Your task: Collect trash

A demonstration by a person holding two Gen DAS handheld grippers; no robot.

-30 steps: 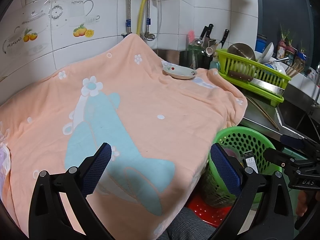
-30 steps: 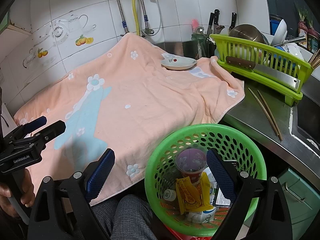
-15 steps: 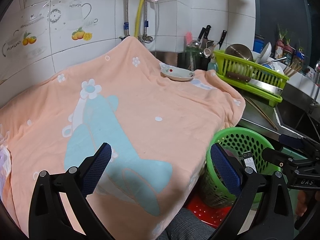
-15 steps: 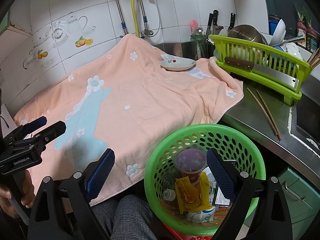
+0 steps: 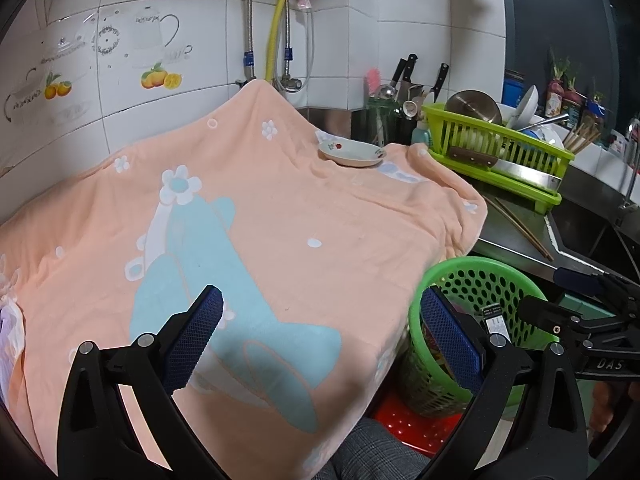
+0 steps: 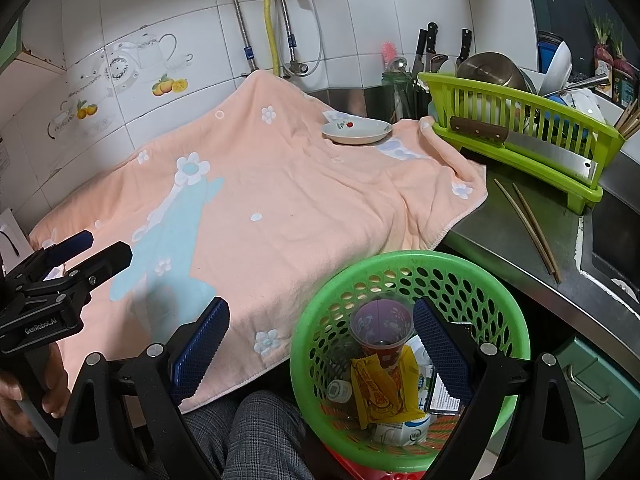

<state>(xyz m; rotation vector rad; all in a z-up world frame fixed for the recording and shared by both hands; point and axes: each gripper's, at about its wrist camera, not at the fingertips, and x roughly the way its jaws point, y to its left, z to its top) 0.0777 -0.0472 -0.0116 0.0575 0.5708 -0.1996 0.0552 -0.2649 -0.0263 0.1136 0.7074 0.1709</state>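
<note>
The towel (image 6: pixel 288 200) lies bare except a saucer (image 6: pixel 356 131); the basket (image 6: pixel 404 264) mouth stands unobstructed.

white tiled wall (image 5: pixel 360 20), steel counter (image 6: pixel 520 248), pipes (image 5: pixel 249 20)

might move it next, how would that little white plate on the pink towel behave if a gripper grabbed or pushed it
The plate looks glazed ceramic, so probably stiff, slippery between the pads, and breakable if dropped. It is shallow with a thin rim, so gripping the edge would likely tilt it. It sits on the soft wrinkled towel, so a push may drag the cloth rather than slide the plate.
</note>
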